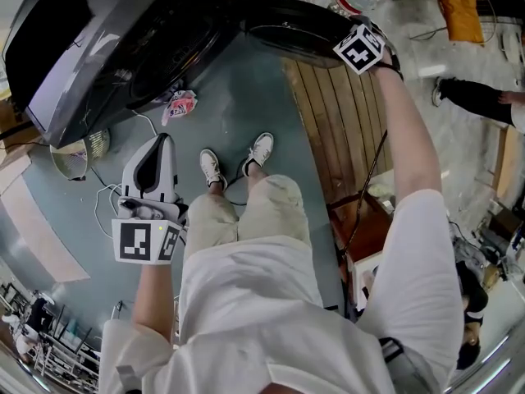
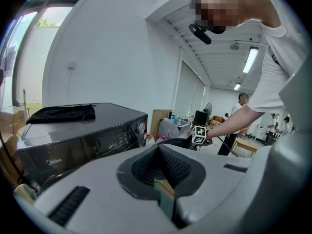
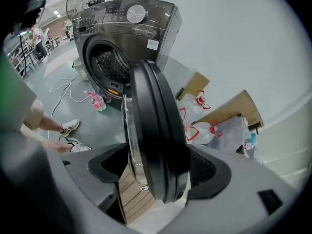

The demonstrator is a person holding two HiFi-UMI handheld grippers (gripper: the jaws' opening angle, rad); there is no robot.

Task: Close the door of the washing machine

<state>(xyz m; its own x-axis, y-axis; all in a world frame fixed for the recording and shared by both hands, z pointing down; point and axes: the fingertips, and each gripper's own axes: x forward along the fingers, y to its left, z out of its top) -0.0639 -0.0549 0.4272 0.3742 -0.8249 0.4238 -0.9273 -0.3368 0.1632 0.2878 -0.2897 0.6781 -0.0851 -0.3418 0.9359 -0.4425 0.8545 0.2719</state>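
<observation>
Up at the front of the washing machine (image 1: 107,48) the door (image 1: 295,27) stands swung wide open, its edge pointing out into the room over the grey-green floor (image 1: 238,97). Right tool (image 1: 357,43) is at the door's free edge at the end of an outstretched arm. In the right gripper view this tool (image 3: 158,165) has its jaws set on either side of the door (image 3: 156,130), one by the clear glass bowl on the inner face, the other against the dark outer face, gripping the rim between them. Beyond the door the round drum opening (image 3: 108,65) of the machine (image 3: 122,28) gapes, dark inside.

Left tool (image 1: 162,142) hangs low beside the person's left leg, well apart from the machine. In the left gripper view its jaws (image 2: 158,152) are pressed together with nothing between them. A black cloth (image 2: 61,112) lies on top of the machine (image 2: 83,135).

On the floor just below the machine's front lies a pink-and-white bag (image 1: 180,105), and a white cable (image 1: 107,199) trails near the left tool. The person's white shoes (image 1: 212,169) stand on the floor beside a strip of wooden boards (image 1: 336,121).
</observation>
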